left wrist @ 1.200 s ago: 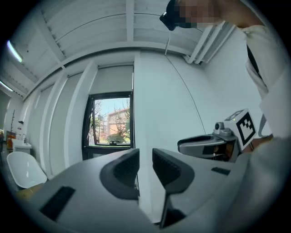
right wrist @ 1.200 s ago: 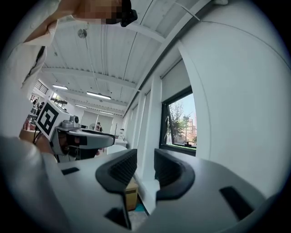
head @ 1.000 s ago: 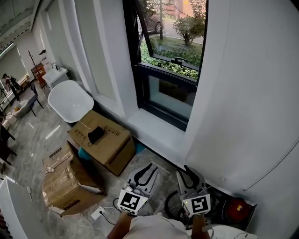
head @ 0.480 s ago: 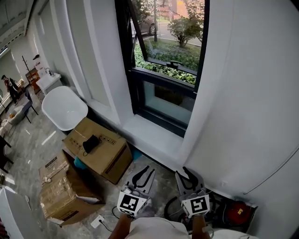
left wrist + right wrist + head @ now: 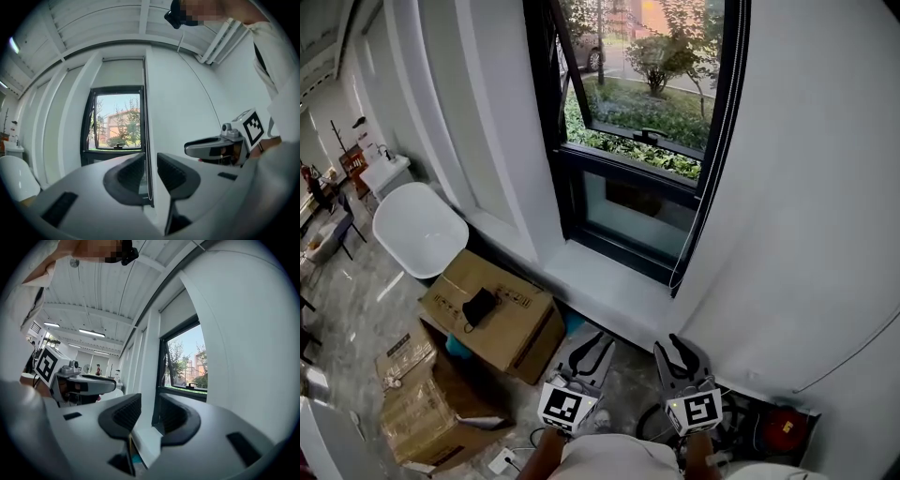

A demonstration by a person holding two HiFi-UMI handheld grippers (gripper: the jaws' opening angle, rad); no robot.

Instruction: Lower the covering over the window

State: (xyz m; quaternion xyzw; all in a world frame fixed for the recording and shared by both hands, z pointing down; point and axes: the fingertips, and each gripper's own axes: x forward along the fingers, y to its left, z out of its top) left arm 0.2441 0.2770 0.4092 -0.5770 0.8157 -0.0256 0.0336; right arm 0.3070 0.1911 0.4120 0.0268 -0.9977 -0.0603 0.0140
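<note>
A black-framed window (image 5: 642, 141) is ahead, its upper sash tilted open. In the left gripper view a pale blind (image 5: 122, 72) covers only the top of the opening. A thin looped cord (image 5: 705, 187) hangs along the frame's right side, ending just above the sill (image 5: 600, 286). My left gripper (image 5: 591, 352) and right gripper (image 5: 684, 356) are low, side by side, short of the wall, pointing level at the window. Both are open and empty. Far ahead, the cord (image 5: 148, 154) shows through the left gripper (image 5: 150, 172) gap. The right gripper (image 5: 151, 416) frames the sill.
Two cardboard boxes (image 5: 487, 314) (image 5: 431, 412) stand on the floor to the left, with a white chair (image 5: 417, 228) behind them. A red object (image 5: 778, 422) and cables lie by the wall at lower right. A power strip (image 5: 502, 459) lies near my feet.
Both grippers and my head have moved closer to the window. The hanging cord on the frame's right side has come into view.
</note>
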